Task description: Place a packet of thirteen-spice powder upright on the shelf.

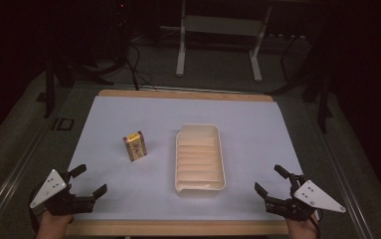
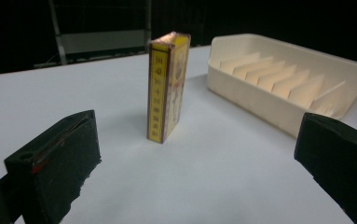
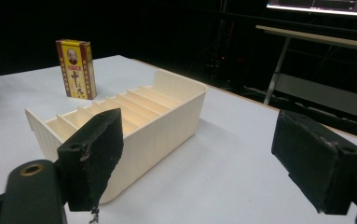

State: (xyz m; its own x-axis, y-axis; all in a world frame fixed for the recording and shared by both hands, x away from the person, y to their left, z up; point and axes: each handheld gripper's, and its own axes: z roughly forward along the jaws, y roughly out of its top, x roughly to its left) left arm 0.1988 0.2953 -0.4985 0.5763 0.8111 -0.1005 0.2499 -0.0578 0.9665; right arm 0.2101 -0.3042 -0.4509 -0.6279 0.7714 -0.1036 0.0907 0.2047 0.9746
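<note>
- Worktop (image 1: 128,199): wooden board covered by a white sheet, seen from above in the high view; dark floor and metal stand legs lie beyond its far edge.
- Yellow box (image 1: 135,146): small upright carton with red-brown borders and printed characters, standing on the white sheet left of centre. In the left gripper view the yellow box (image 2: 168,86) stands on end ahead of the jaws, its narrow side facing the camera; in the right gripper view the yellow box (image 3: 76,68) appears beyond the far end of the tray, its printed front visible.
- Cream tray (image 1: 221,154): oblong plastic tray with ribbed dividers across its floor, lying just right of the box and apart from it. The dividers show clearly in the left gripper view (image 2: 260,98) and the right gripper view (image 3: 167,126).
- Left tool (image 1: 89,180): held in a hand at the near left corner of the worktop, jaws spread wide and released, nothing between them; well apart from the box.
- Right tool (image 1: 269,180): held at the near right corner, jaws likewise spread and released, near the tray's close end without touching it.
</note>
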